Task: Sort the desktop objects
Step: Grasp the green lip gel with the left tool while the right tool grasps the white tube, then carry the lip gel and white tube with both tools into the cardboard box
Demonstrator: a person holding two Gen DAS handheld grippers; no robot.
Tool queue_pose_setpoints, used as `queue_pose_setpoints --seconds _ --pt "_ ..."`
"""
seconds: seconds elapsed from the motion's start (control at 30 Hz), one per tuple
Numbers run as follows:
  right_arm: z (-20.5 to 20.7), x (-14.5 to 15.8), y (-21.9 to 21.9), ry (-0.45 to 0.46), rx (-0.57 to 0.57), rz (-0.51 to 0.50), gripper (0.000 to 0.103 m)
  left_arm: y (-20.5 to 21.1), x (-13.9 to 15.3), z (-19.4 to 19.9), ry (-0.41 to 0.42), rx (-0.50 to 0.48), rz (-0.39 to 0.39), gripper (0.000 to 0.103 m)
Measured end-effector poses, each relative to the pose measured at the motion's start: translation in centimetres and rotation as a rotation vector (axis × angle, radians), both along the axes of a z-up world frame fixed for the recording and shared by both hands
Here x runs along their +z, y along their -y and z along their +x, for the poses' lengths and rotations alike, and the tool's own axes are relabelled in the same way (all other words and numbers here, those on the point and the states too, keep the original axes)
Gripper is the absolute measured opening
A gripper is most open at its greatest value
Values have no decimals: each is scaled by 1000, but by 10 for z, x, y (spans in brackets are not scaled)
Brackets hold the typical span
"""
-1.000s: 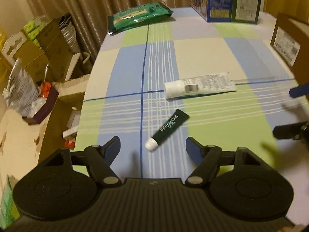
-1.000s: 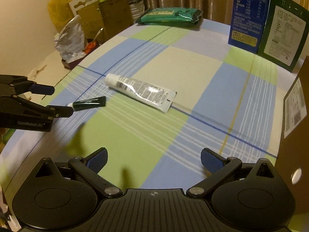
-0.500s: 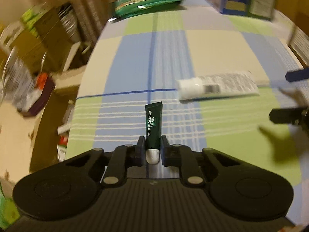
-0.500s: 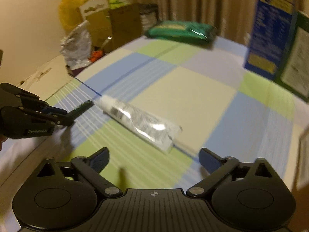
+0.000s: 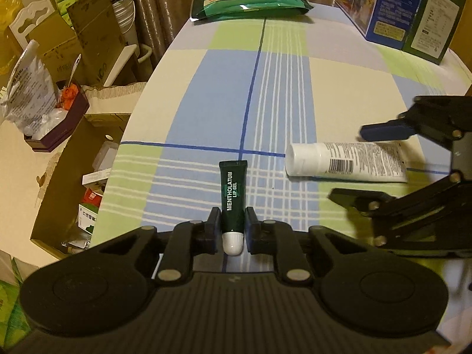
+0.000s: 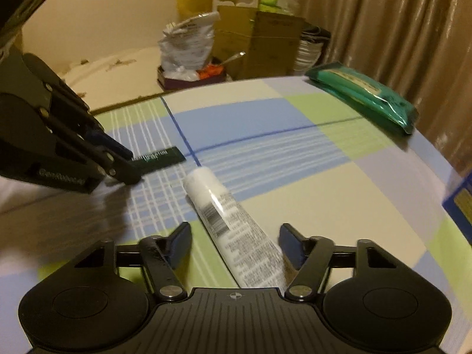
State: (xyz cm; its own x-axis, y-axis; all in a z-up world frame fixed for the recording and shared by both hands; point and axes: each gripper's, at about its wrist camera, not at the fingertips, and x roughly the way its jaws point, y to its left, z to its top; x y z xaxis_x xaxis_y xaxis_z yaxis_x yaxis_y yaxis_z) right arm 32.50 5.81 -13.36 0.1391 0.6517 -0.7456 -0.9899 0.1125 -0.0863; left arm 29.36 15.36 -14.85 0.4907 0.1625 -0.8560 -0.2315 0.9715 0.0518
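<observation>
Two soft tubes, two grips
Left gripper (image 5: 233, 230) jaws pinch the light lip gel tube (image 5: 233, 196) near its stiff cap; right gripper (image 6: 234, 246) jaws open around the squishy white tube (image 6: 233, 230).

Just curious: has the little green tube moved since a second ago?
Yes. The green tube swung from slanting to parallel with the cloth's blue line, now clamped by the left tool.

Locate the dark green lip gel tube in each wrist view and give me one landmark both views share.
Left wrist view: lip gel tube at bottom centre, clamped near its white cap by the left hand-held gripper.
Right wrist view: lip gel tube at left of centre, sticking out of the left hand-held gripper.
Shared landmark: the white tube lying on the checked tablecloth.
</observation>
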Motion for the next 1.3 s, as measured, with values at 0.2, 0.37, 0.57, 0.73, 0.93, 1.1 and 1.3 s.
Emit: queue_pose_setpoints --seconds 0.2,0.37,0.57,0.73,0.93,1.1,1.3 --pt "1 5 1 -68 -129 -20 40 -1 0 4 2 9 -7 13" --pt "-3 12 18 -132 -329 -58 36 0 -1 9 5 5 -3 12" --pt "-17 20 69 -237 -460 -64 36 12 1 1 -9 -59 -18 13" --pt "-33 28 111 -275 -502 -111 36 36 5 -22 -51 -126 -52 13" --pt "-54 30 137 -235 -482 -133 36 75 8 -59 -80 -197 -87 13" --pt "-59 25 127 -162 -433 -121 39 85 8 -57 -78 -216 -56 17" --pt "-65 25 129 -167 -404 -140 30 94 7 -50 -76 -218 -37 16"
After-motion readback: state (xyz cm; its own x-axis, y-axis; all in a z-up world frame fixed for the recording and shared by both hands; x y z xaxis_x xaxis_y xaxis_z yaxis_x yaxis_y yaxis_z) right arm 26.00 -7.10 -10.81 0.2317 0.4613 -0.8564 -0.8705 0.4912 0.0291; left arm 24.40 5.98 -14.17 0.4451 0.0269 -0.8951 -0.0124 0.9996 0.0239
